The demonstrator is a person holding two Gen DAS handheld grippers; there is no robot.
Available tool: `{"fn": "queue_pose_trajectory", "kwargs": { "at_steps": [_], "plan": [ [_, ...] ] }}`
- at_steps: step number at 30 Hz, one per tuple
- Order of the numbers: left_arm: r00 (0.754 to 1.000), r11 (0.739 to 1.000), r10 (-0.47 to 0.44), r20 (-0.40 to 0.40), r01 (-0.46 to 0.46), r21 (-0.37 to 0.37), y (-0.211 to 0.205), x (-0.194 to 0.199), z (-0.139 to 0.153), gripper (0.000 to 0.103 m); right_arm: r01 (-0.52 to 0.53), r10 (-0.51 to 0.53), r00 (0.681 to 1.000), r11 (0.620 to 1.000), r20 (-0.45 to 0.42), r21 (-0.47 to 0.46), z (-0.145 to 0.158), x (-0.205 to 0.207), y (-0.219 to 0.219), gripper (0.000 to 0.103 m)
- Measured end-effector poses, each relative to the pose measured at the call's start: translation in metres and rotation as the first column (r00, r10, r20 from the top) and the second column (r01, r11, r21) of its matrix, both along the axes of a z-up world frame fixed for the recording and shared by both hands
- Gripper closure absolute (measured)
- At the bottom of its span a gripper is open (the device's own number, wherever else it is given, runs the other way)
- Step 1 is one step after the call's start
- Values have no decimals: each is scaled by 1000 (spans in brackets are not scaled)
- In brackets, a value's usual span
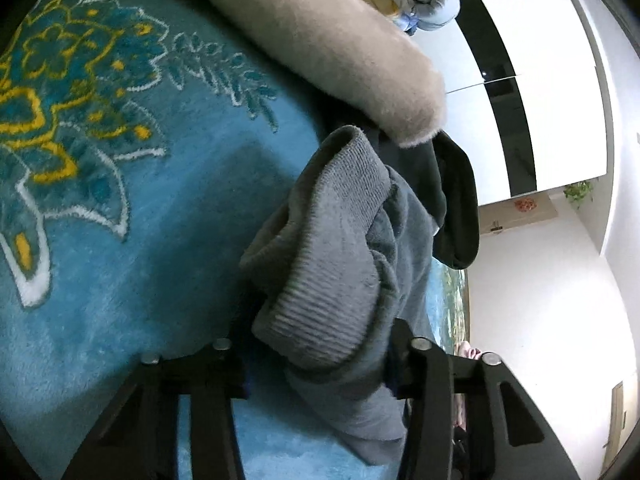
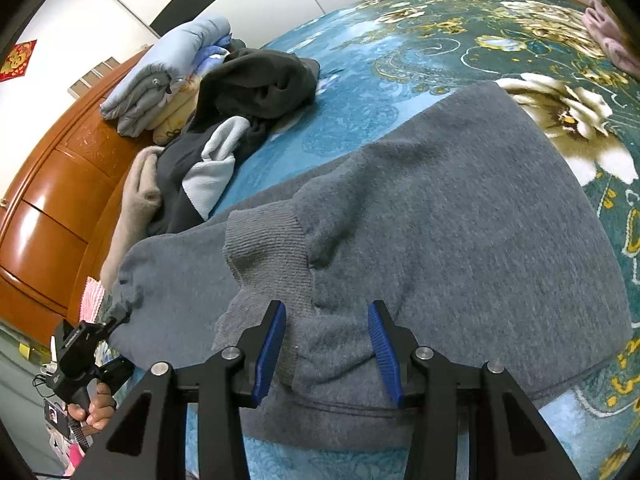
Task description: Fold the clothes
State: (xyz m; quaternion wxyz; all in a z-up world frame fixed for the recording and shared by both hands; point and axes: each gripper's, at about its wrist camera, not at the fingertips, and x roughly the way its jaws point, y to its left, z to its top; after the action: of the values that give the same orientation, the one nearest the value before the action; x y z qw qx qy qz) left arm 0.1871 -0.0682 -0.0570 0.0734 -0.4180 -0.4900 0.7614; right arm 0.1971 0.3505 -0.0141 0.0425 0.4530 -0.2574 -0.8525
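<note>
My right hand-held gripper [image 2: 326, 354]: jaws parted, blue pads [image 2: 272, 354] on either side of a fold of the grey sweater [image 2: 460, 240], not visibly pressing it; its ribbed cuff [image 2: 268, 248] lies just ahead of the pads. My left hand-held gripper [image 1: 316, 380]: clenched on grey sweater fabric bunched between its jaws, ribbed cuff [image 1: 320, 272] standing up just ahead; in the right view it grips the sweater's far left edge, my hand [image 2: 94, 408] on its handle. Sweater: spread flat on the bed's teal floral blanket [image 2: 520, 40]. Beyond: heap of unfolded clothes, dark grey garment [image 2: 260, 80], beige garment [image 1: 320, 40], pale blue piece [image 2: 216, 160]. Behind: folded light blue quilt [image 2: 160, 80] by the wooden headboard [image 2: 60, 184].
</note>
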Motion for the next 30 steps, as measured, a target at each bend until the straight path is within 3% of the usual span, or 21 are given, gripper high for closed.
{"fn": "queue_pose_trajectory", "kwargs": {
  "at_steps": [3, 7, 15, 20, 22, 26, 30],
  "plan": [
    [1000, 1000, -1, 9, 1, -25, 2, -2, 5, 68, 2, -2, 1000, 1000, -12, -21, -1, 3, 4, 56],
    [1000, 985, -20, 6, 21, -171, 16, -6, 28, 75, 17, -19, 999, 998, -35, -54, 0, 10, 12, 56],
    [989, 916, -131, -65, 95, -389, 66, -13, 115, 75, 102, -114, 988, 988, -104, -116, 11, 31, 48, 56],
    [964, 880, -220, -148, 130, -457, 115, -16, 163, 75, 171, -197, 969, 970, -147, -175, 14, 52, 81, 56],
    [951, 850, -267, -158, 155, -503, 142, -18, 175, 75, 190, -219, 963, 965, -155, -182, 13, 59, 91, 56],
    [915, 762, -371, -159, 201, -616, 209, -20, 197, 75, 213, -246, 953, 959, -177, -188, 14, 71, 109, 56],
    [872, 687, -474, -120, 281, -670, 280, -22, 199, 75, 222, -263, 945, 952, -193, -210, 13, 77, 122, 56]
  ]
}}
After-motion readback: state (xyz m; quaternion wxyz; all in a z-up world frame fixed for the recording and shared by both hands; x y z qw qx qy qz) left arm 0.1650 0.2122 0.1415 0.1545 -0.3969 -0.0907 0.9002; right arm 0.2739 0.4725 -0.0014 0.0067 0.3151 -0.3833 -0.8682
